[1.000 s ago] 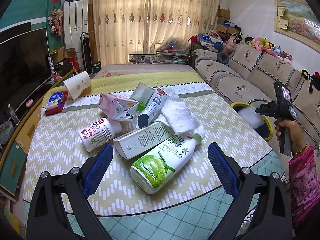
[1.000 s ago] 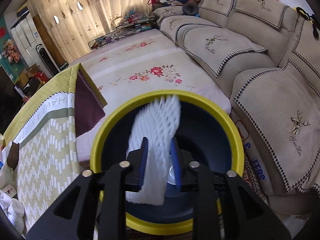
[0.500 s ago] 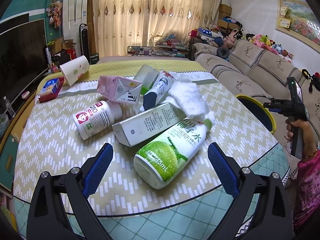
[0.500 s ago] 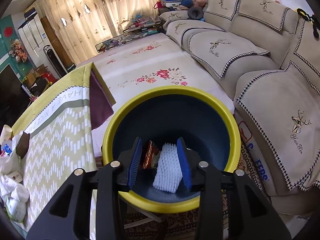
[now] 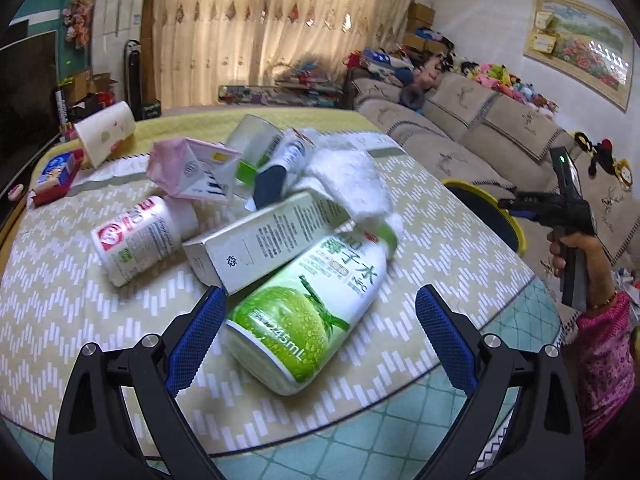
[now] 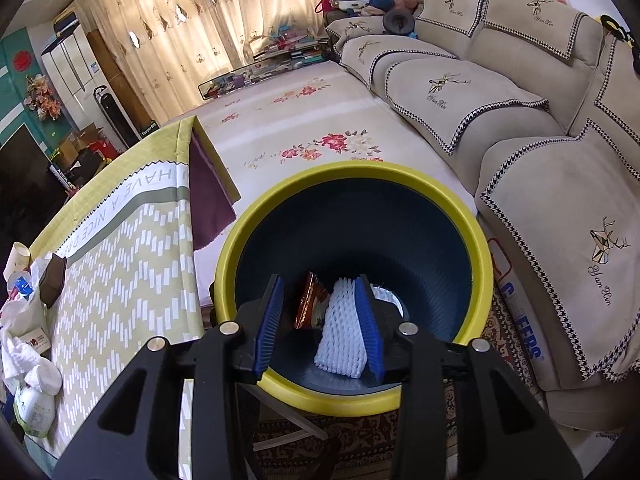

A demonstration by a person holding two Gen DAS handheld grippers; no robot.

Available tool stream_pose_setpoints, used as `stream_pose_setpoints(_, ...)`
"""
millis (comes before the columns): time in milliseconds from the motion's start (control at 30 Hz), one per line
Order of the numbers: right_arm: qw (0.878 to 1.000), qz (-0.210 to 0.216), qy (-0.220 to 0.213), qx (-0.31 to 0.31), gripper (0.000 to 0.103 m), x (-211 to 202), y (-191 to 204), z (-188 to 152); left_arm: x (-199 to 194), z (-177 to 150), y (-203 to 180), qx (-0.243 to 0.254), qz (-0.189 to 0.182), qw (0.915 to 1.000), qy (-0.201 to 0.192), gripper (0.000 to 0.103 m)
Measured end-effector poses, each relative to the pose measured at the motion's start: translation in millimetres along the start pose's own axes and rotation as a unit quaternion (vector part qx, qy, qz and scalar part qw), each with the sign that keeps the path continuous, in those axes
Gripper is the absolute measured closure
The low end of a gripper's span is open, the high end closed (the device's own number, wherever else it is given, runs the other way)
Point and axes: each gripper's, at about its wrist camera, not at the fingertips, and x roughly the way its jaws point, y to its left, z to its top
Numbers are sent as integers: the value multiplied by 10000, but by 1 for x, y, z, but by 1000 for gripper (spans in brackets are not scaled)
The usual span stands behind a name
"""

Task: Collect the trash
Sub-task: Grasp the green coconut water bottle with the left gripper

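The green-labelled bottle (image 5: 308, 312) lies on its side on the patterned surface (image 5: 80, 312), between the wide-spread, empty fingers of the left gripper (image 5: 316, 334); a white carton (image 5: 260, 236) leans across it, with a pink-labelled bottle (image 5: 136, 240), a pink carton (image 5: 192, 172) and crumpled tissue (image 5: 352, 184) piled behind. The white foam net (image 6: 344, 328) lies inside the yellow-rimmed bin (image 6: 476, 240) beside an orange wrapper (image 6: 310, 300); the right gripper (image 6: 320, 324) hovers above with its fingers released, holding nothing.
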Motion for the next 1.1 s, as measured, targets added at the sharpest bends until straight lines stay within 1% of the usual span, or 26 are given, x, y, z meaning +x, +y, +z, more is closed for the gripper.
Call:
stream_pose_setpoints(167,10000,39,21,14,67,1,-1,0,-1,-6,-9,43,-261,9991,324,9)
stream_pose_setpoints(233,10000,66,12,18,67,0,-1,-1,-3,-8,-13,59,-461,9978,467,9)
stream_pose_setpoints(300,10000,93,-8,13,67,-2,-1,0,-6,-11,-19,117,-612,9967,512,9)
stream_pose_setpoints(367,9999,115,-26,10,66,-3,-1,0,-6,-10,-23,190,-580,9968,510,9)
stream_pose_setpoints(467,9999,155,-47,13,66,-5,-1,0,1,-1,-26,241,-360,9979,478,9)
stream_pose_setpoints(567,9998,181,-51,-4,66,-7,0,-2,12,4,-30,373,-335,9975,490,10)
stream_pose_setpoints(633,9998,194,-53,-10,66,-8,0,-2,24,8,-35,508,-285,9967,570,16)
stream_pose_setpoints(700,9998,194,-56,-5,66,-8,0,-2,30,9,-36,567,-262,9960,635,20)
stream_pose_setpoints(733,9998,194,-57,4,66,-8,-1,-2,34,10,-37,588,-252,9957,669,24)
stream_pose_setpoints(867,9998,200,-47,43,65,-8,-5,-3,46,13,-35,566,-183,9947,841,31)
stream_pose_setpoints(933,9998,208,-32,50,65,-7,-7,-4,51,12,-33,502,-149,9944,918,46)
stream_pose_setpoints(1000,9997,224,-20,50,65,-6,-8,-5,54,9,-30,387,-261,9942,968,47)
stream_pose_setpoints(1100,9997,257,-8,46,65,-6,-8,-6,50,6,-30,413,-228,9941,972,48)
